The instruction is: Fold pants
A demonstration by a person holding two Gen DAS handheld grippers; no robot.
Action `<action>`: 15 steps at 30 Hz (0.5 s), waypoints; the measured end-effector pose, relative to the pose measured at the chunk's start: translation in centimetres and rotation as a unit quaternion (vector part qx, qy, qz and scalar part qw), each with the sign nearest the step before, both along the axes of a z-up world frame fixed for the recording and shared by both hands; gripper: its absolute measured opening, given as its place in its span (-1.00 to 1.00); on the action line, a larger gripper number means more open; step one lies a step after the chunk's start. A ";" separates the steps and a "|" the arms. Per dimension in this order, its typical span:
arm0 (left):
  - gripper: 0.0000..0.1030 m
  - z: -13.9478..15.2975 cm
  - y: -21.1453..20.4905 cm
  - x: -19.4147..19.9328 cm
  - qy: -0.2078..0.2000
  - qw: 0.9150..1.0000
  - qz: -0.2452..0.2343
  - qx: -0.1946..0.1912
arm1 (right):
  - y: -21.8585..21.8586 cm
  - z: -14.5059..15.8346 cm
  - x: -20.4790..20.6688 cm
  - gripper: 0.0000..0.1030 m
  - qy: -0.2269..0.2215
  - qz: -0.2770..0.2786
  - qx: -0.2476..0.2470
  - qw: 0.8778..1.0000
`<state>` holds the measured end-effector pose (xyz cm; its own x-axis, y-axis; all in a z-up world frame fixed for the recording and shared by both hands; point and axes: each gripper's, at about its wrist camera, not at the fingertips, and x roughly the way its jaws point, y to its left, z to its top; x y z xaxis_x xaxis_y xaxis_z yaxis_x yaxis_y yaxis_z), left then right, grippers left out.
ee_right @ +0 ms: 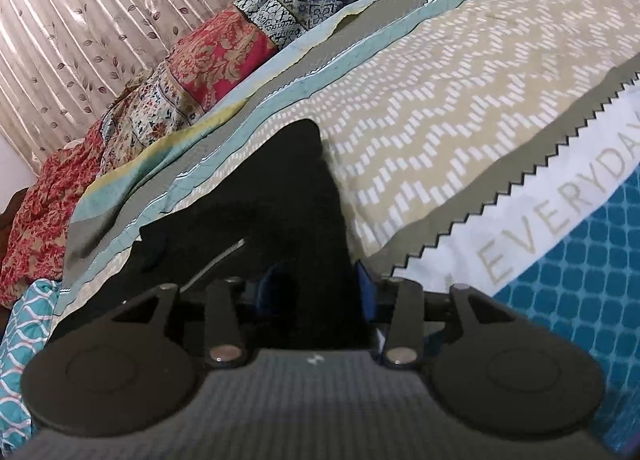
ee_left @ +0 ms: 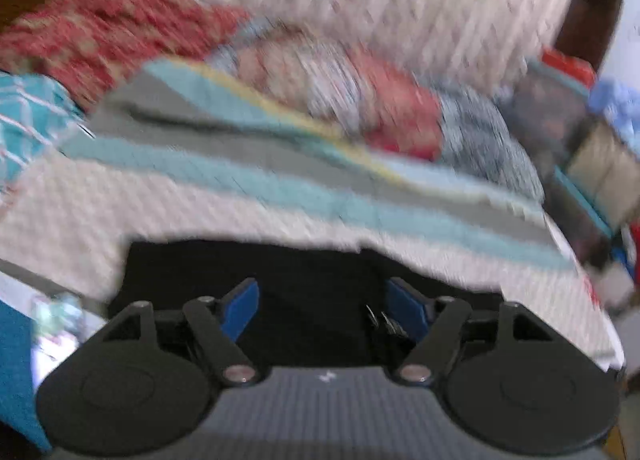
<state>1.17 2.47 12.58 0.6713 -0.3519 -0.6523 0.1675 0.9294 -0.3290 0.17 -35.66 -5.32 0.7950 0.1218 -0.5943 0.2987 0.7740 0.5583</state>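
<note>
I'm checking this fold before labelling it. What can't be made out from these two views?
- Left wrist view: motion blur smears the black pants and the bedding; the left gripper hides their near edge, so no folds can be read.
- Right wrist view: black pants rise between the right gripper fingers, covering the pads; grip unclear.
- Both views: the pants' full outline is cut off.

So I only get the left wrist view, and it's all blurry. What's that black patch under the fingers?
Observer: Pants. The right wrist view shows their silver zipper.
Operator: Is the other gripper holding them?
Observer: The cloth sits between the fingers of the right gripper, but I can't tell if it's pinched.
Operator: What are they lying on?
Observer: A bedspread with EVERYDAY printed along one border.
</note>
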 end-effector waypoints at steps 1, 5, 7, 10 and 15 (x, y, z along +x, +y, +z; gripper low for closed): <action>0.38 -1.2 -1.6 0.3 0.013 1.000 -0.016 -0.006 | 0.2 0.0 -0.1 0.00 0.000 0.001 0.000 1.000; 0.15 -4.3 -7.4 2.0 0.043 0.996 -0.071 -0.034 | 0.6 0.2 0.0 0.03 0.004 0.001 -0.006 1.000; -0.01 -5.8 -10.3 3.0 0.052 0.994 -0.088 -0.040 | 0.6 0.1 0.1 0.04 0.005 -0.001 -0.005 1.000; -0.23 -8.3 -14.1 4.4 0.075 0.993 -0.092 -0.019 | 0.6 -0.1 0.1 0.04 0.007 -0.003 -0.005 1.000; -0.36 -12.5 -16.5 4.9 0.104 0.990 -0.075 0.065 | 0.8 -0.1 0.3 -0.33 0.013 0.007 -0.026 1.000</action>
<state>6.09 -14.06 0.07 0.4639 -0.3422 -0.8171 0.2487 0.9356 -0.2506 0.47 -34.88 -5.40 0.7772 0.1021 -0.6208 0.3014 0.8057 0.5099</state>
